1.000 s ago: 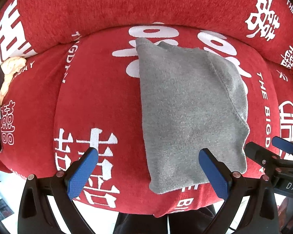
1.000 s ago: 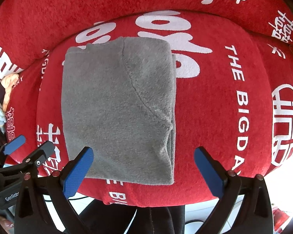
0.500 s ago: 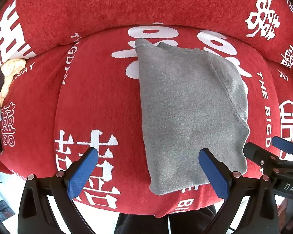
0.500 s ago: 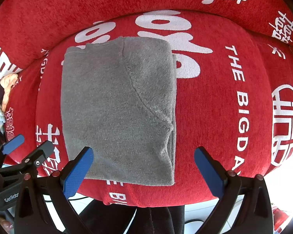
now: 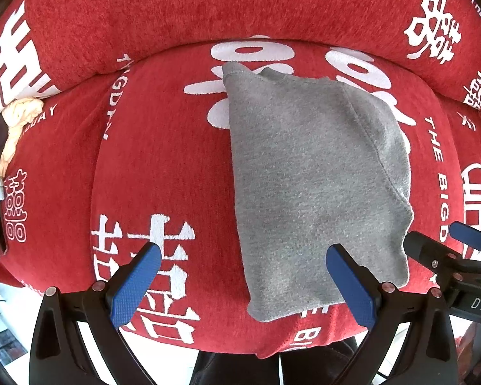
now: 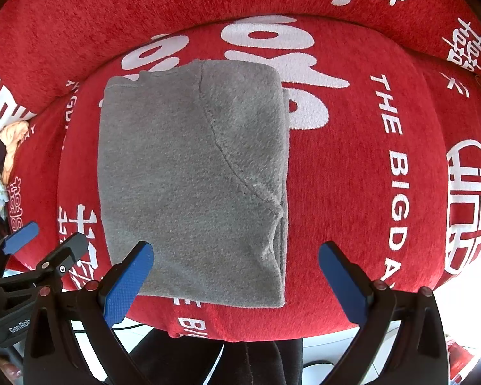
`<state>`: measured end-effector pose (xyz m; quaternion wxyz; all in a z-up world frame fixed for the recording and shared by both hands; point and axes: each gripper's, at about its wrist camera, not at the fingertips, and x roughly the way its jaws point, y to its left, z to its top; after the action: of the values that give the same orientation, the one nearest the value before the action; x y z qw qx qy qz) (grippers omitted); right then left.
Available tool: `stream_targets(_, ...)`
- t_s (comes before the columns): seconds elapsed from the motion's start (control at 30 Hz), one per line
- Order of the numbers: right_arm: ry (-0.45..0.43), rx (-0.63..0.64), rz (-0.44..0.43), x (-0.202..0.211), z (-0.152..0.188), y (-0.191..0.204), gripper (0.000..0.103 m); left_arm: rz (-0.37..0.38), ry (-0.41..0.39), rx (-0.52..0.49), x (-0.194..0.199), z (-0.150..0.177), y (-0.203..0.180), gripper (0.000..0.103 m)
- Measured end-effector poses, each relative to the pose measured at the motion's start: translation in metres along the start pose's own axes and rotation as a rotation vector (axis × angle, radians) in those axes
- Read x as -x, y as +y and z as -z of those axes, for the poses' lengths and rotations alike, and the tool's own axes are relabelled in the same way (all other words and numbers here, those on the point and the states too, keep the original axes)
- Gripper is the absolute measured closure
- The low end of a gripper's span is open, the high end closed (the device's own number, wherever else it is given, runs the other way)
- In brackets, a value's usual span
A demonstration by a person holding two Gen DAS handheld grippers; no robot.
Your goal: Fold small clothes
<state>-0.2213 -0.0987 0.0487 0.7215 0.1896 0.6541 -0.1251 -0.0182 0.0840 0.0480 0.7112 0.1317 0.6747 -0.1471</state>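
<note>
Bright, even light; strong fisheye edge-warp

Left gripper (image 5: 240,272) jaws spread wide, empty, right gripper (image 6: 235,271) likewise spread wide, side by side

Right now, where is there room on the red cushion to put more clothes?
Bare red cushion lies right of the grey garment, toward the round white print. More lies left of it, up to the clothes pile at the far left edge, where it is crowded.

Grey garment (image 6: 192,186), red white-lettered cushion (image 6: 352,166)
</note>
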Motion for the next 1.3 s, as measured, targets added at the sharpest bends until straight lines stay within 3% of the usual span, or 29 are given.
stream_targets(1.3, 0.000, 0.009, 0.008, 0.0018, -0.0022, -0.0040, 0.000, -0.014, -0.020, 0.001, 0.0008, -0.0021, -0.0041, 0.000)
